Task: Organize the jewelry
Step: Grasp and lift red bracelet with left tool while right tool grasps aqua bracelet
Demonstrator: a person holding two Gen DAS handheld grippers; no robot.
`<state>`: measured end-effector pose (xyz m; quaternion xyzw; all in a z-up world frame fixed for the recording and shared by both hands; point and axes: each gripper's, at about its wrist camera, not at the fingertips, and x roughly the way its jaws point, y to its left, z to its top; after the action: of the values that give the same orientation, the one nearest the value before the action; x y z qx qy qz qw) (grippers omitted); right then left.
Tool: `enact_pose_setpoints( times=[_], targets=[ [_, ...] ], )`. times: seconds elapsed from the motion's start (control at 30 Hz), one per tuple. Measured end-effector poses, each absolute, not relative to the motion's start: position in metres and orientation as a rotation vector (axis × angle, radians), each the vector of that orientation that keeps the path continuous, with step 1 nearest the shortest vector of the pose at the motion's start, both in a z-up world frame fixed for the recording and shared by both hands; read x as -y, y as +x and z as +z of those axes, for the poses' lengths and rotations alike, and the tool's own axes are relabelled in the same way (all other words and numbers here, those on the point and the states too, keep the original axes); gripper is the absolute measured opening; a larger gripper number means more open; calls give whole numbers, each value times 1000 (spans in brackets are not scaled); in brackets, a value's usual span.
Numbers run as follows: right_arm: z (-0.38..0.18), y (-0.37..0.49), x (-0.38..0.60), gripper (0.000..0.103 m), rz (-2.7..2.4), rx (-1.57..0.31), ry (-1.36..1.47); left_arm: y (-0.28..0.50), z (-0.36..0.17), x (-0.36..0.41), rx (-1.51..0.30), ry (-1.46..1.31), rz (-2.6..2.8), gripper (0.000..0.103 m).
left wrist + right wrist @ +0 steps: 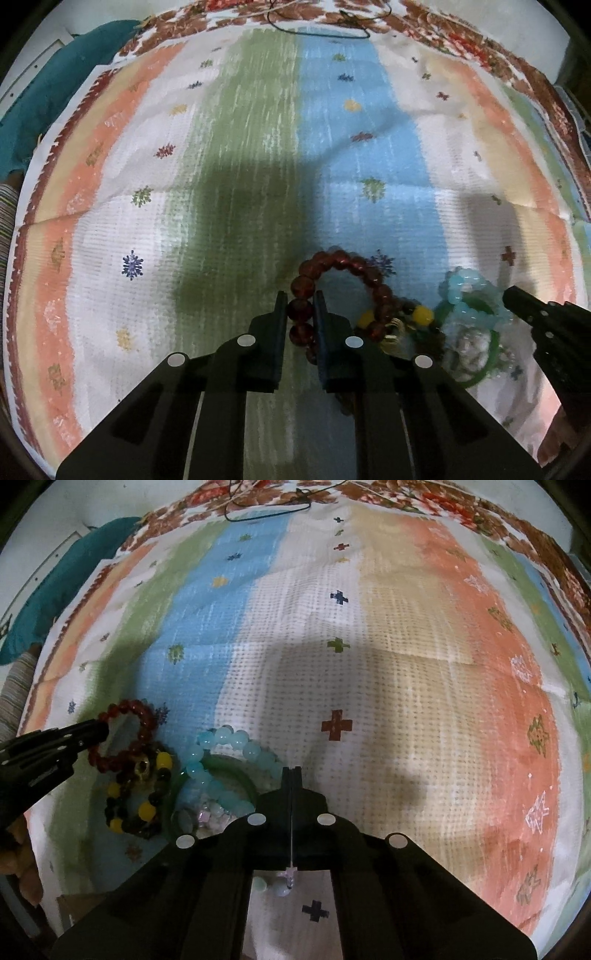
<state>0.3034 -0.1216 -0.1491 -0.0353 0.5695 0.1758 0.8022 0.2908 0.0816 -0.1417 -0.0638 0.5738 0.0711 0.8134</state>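
The cloth (229,155) bore green, blue, white, tan and salmon stripes with small snowflake and cross motifs and a brown floral border. Bracelets lay there: dark red beads (334,260), pale blue beads (236,738), black-and-yellow beads (147,805), a green bangle (242,775).

Glossy, glassy red beads (304,284) and pale blue beads (225,734) — on a coarse, matt woven cloth (236,155).
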Motion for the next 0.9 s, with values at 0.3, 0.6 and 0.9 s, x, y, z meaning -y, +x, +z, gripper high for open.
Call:
enact_pose_setpoints(
  times=[0.3, 0.6, 0.9],
  targets=[
    [-142, 300, 126, 1, 356, -1223, -46, 283, -133, -81, -1217, -143, 138, 13],
    [-147, 311, 131, 17, 329, -1240, -34, 286, -139, -84, -1233, -148, 135, 13],
    [-151, 311, 128, 29, 343, -1244, -50, 289, -144, -84, -1246, -139, 136, 14]
  ],
)
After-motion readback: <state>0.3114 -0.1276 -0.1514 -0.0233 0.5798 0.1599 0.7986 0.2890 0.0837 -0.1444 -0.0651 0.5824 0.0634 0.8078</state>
